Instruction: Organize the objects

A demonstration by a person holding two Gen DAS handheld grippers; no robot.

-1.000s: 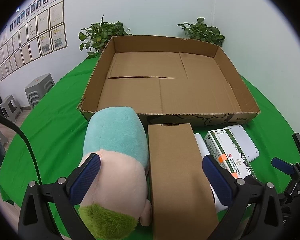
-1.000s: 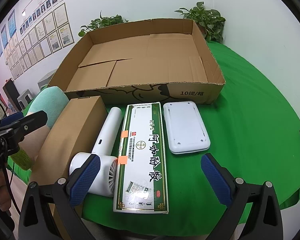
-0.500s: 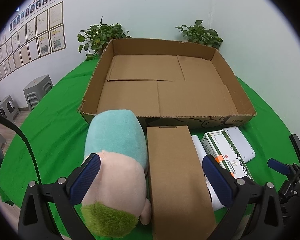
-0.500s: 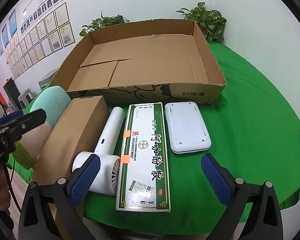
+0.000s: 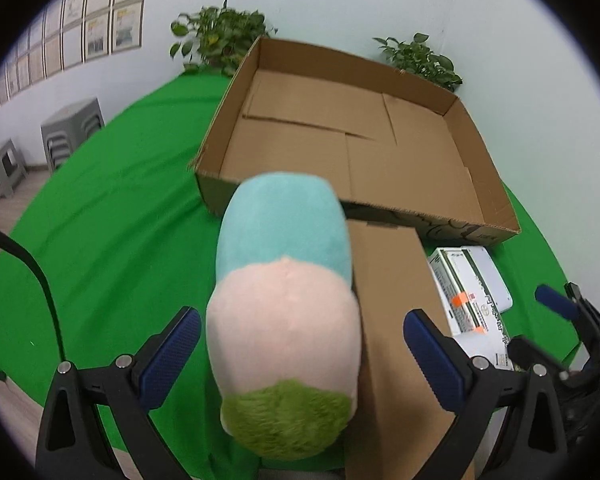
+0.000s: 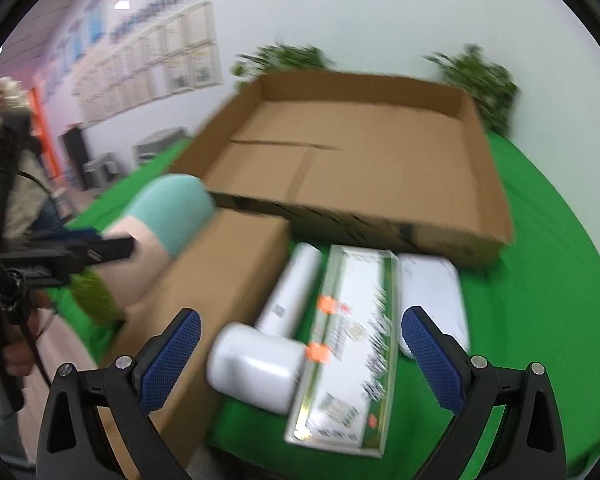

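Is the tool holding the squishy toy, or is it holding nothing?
Nothing is held. The left tool is open around the plush toy, pads apart from it. The right tool is open too.

No print can be read with certainty. The long white and green carton [image 6: 350, 342] carries large dark characters, perhaps Chinese, smeared by blur. Dark printing on the near wall of the shallow brown cardboard tray [image 5: 456, 229] is likewise illegible.

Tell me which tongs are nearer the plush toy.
Left. The left tongs straddle the plush toy, open. The right tongs are off to its right, past the closed brown box, over the hair dryer.
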